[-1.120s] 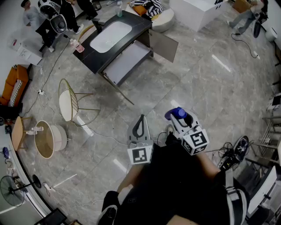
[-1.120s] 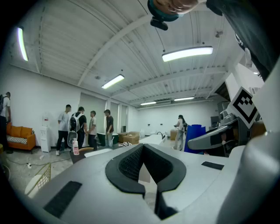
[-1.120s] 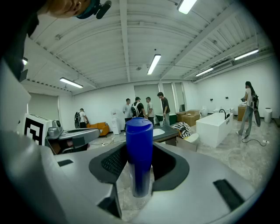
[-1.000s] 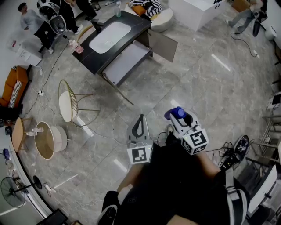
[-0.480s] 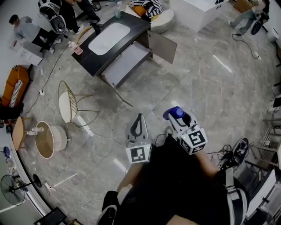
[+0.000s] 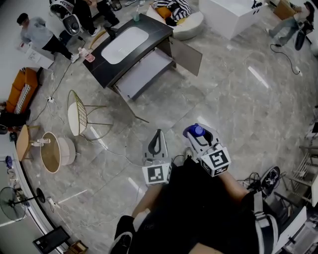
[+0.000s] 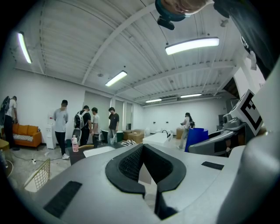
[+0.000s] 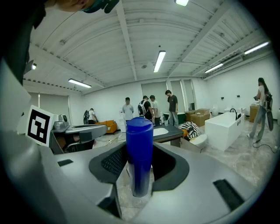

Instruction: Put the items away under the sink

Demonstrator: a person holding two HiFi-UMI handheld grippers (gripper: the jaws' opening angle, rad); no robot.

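Observation:
My right gripper (image 6: 197, 134) is shut on a blue bottle (image 6: 194, 130), which stands upright between its jaws in the right gripper view, blue bottle (image 8: 139, 153). My left gripper (image 6: 157, 140) is shut with nothing between its jaws; its black pads (image 7: 127, 164) meet at the tip. Both are held close to my body over the marble floor. The black sink cabinet (image 6: 102, 62) with a white basin stands far ahead at the upper left. Its door (image 6: 187, 49) hangs open and a pale shelf (image 6: 144, 72) is pulled out.
A pink bottle (image 6: 87, 55) stands by the cabinet's left end. A wire chair (image 6: 78, 115) and a round basket (image 6: 52, 156) sit on the floor to the left. People stand behind the sink. A white tub (image 6: 226, 14) is at the back right. Cables lie near my feet (image 6: 251, 181).
Both grippers keep their hold and pose. The right gripper with the blue bottle has drifted slightly down in the head view. A person behind the sink has moved.

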